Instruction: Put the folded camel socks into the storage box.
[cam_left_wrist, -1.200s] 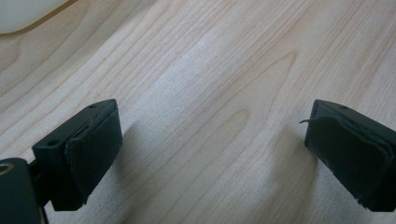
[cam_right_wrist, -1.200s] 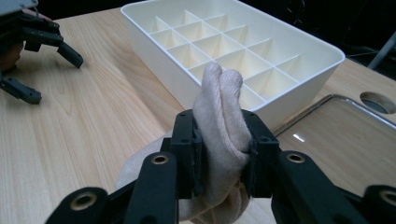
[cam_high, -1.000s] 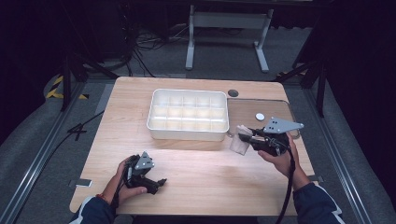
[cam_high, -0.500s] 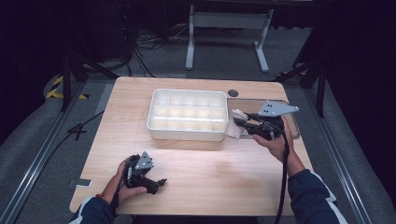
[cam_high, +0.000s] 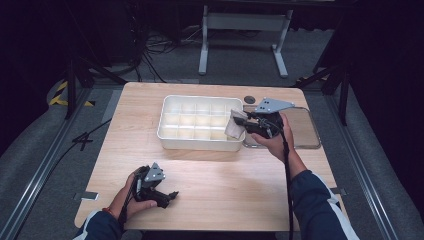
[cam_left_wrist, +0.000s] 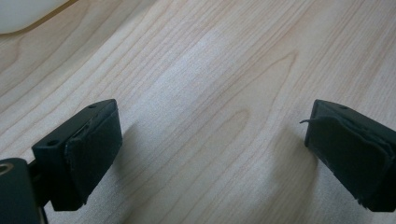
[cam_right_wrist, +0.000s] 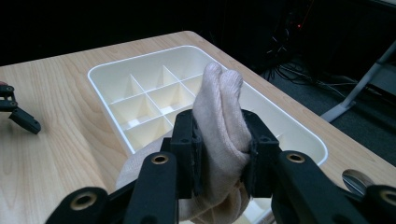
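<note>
Clamping a beige cloth (cam_right_wrist: 219, 126), right gripper (cam_right_wrist: 219, 154) above white tray (cam_high: 172, 142), left gripper (cam_left_wrist: 210, 154) jaws apart.

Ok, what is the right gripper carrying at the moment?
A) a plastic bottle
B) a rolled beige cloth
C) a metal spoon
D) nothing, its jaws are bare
B: in the right gripper view the right gripper has its two black jaws pressed on a folded beige cloth, held above the near edge of the white compartment tray.
</note>
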